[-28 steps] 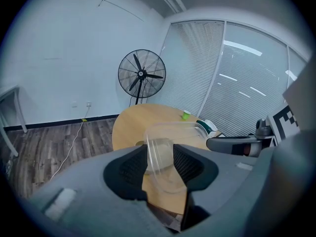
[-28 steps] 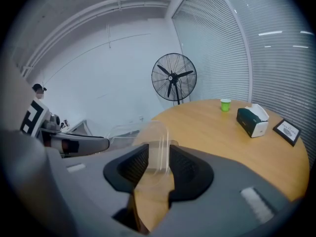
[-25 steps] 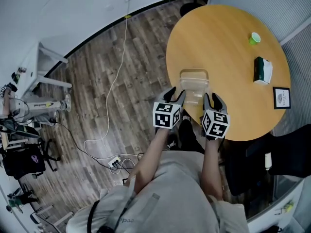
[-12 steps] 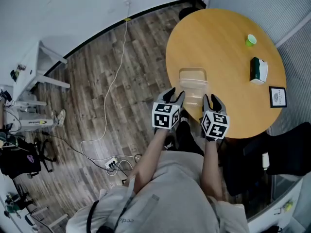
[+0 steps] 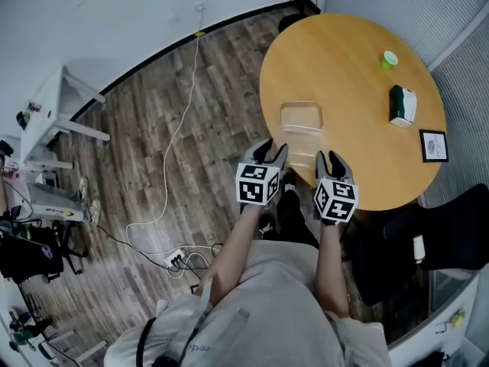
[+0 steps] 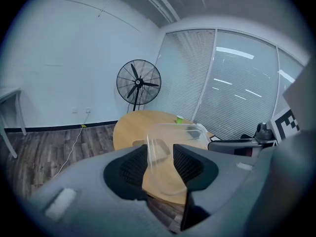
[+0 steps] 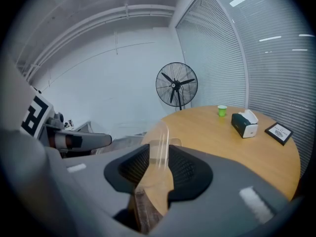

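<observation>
Clear rectangular tub (image 5: 302,122); left gripper (image 5: 269,151), right gripper (image 5: 330,160) clamped.

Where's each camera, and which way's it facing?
Head view: on the person's head, steeply down at the round wooden table; arms, left gripper, right gripper show.
Left gripper view: rides that gripper, faces the black standing fan; jaws clamp the clear plastic container.
Right gripper view: rides that gripper, faces fan, table; jaws clamp container.
All share the container.
</observation>
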Demonstrator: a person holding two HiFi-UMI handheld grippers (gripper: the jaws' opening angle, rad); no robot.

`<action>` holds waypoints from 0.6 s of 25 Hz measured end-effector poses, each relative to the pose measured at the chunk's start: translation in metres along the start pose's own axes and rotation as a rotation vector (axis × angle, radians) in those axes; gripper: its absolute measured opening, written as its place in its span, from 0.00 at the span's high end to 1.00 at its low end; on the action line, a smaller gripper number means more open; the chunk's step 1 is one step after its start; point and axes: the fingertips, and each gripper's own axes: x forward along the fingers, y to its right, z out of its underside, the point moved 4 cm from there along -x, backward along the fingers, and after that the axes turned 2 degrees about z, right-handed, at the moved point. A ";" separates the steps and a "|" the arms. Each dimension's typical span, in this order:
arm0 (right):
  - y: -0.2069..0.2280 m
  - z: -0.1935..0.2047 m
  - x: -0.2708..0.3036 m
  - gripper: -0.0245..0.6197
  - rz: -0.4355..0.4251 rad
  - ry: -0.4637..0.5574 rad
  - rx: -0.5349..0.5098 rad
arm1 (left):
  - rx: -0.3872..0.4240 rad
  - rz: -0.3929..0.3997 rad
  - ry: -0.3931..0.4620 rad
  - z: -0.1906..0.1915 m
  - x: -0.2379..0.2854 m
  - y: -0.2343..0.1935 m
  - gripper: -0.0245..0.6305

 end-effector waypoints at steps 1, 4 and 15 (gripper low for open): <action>-0.001 0.001 -0.002 0.78 0.002 0.002 0.002 | 0.000 0.002 0.002 0.001 -0.002 0.001 0.71; -0.002 0.003 -0.009 0.78 0.007 0.014 0.007 | 0.003 0.011 0.011 0.004 -0.007 0.004 0.71; -0.008 0.011 -0.029 0.78 0.002 0.050 0.027 | 0.024 0.025 0.039 0.009 -0.025 0.012 0.71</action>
